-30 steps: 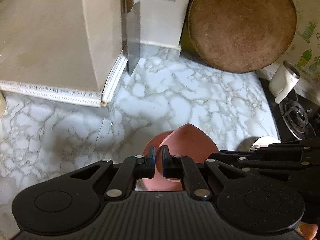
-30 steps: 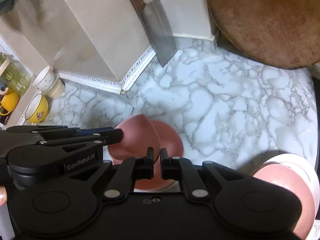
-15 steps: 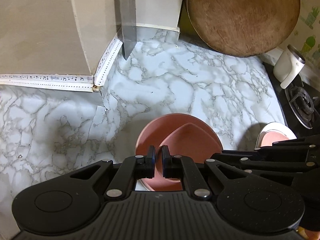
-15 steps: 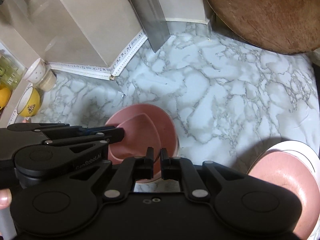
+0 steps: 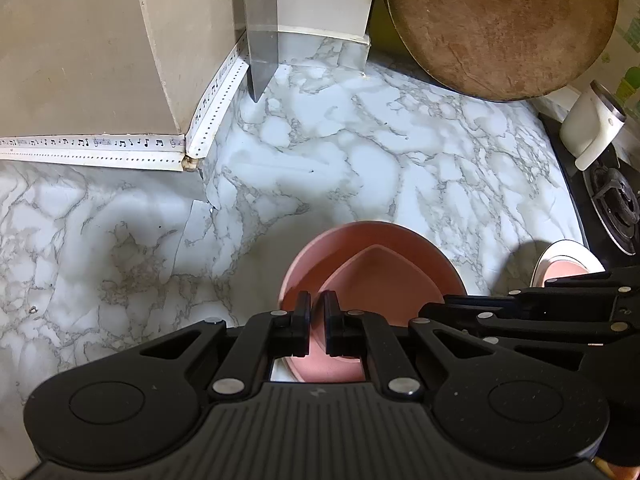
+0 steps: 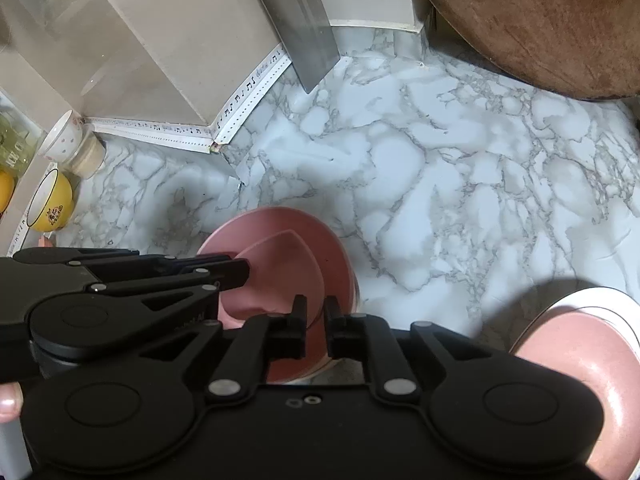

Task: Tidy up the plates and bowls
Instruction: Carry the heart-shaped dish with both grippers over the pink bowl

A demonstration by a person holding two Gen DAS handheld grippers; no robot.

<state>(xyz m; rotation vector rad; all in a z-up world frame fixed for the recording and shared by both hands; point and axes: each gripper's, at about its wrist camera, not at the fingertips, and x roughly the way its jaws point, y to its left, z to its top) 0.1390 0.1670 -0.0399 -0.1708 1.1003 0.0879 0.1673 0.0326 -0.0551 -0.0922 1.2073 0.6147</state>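
Pink bowl: held over a larger pink dish that sits on the counter; it lies within the dish's outline, and whether the two touch cannot be told.
Left gripper: pinches the near rim of the pink bowl, jaws narrow with the rim between the pads; in the right wrist view it reaches in from the left to the bowl's left rim.
Right gripper: at the bowl's right rim, jaws narrow and opening; the rim stands between its fingers with a slight gap showing beside it. In the left wrist view it comes in from the right.
Counter: white and grey marble pattern; bowl and dish are at its near middle, well apart from the back wall.
Second stack: a pink plate on a white plate, near the counter's right edge, beside the right gripper.
Round wooden board: leans at the back right corner.
Cleaver: hangs blade down at the back, tip just above the counter.
Beige wall block: juts out at the back left, with a music-note strip along its foot.
Yellow cup: far left edge, with a white spotted cup behind it.
Gas burner: past the counter's right edge, a white jar beside it.
Person: a fingertip shows at the left border.
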